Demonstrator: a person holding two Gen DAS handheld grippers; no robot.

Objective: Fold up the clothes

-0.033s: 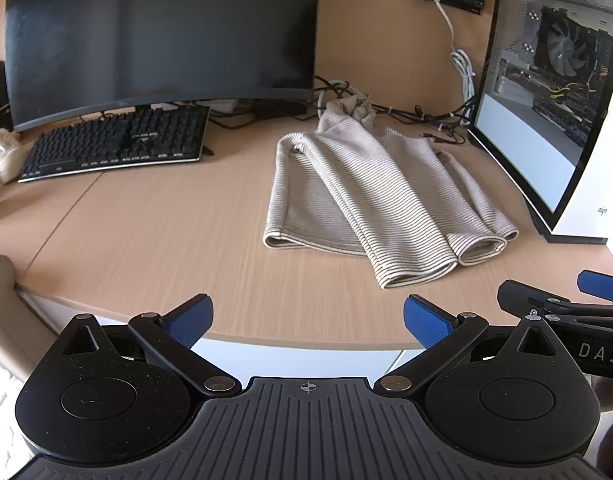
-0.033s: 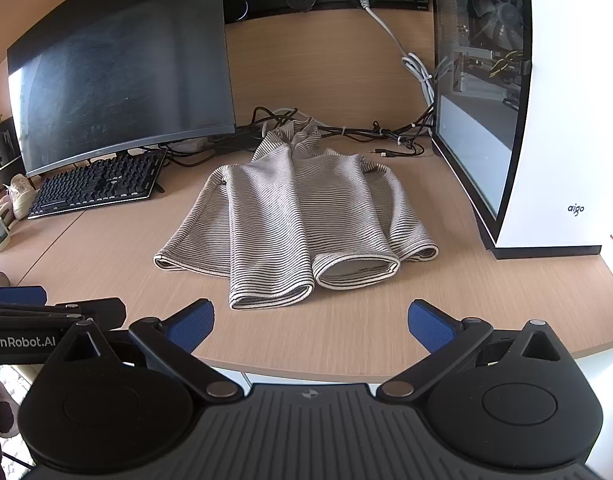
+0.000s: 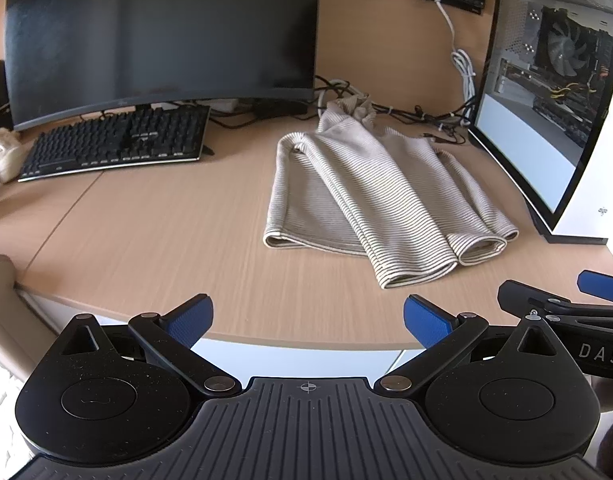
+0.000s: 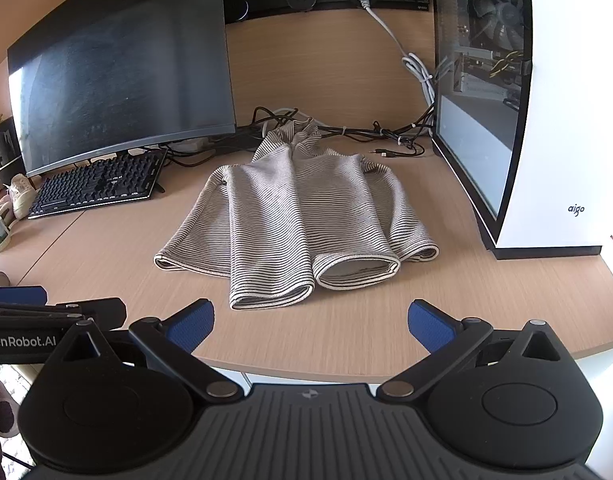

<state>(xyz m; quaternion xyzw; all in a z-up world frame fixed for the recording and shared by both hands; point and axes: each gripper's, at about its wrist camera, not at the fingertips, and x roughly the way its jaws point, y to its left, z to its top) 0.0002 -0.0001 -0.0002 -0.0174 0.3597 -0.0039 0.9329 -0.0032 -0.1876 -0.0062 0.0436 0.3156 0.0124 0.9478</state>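
Nearest, the left tool (image 3: 308, 320) and the right tool (image 4: 310, 322) hang side by side at the near edge of the table (image 3: 146, 240), each with its blue pads spread wide and nothing between them. Neither touches the striped sweater (image 4: 302, 216), which lies flat further in on the table, slightly right of the middle, both sleeves folded over its front with the cuffs toward the tools. To its left sits a black keyboard (image 3: 114, 144) under a dark monitor (image 3: 162, 36). To its right stands a white computer case (image 4: 546, 120). Cables (image 4: 366, 132) run along the back.
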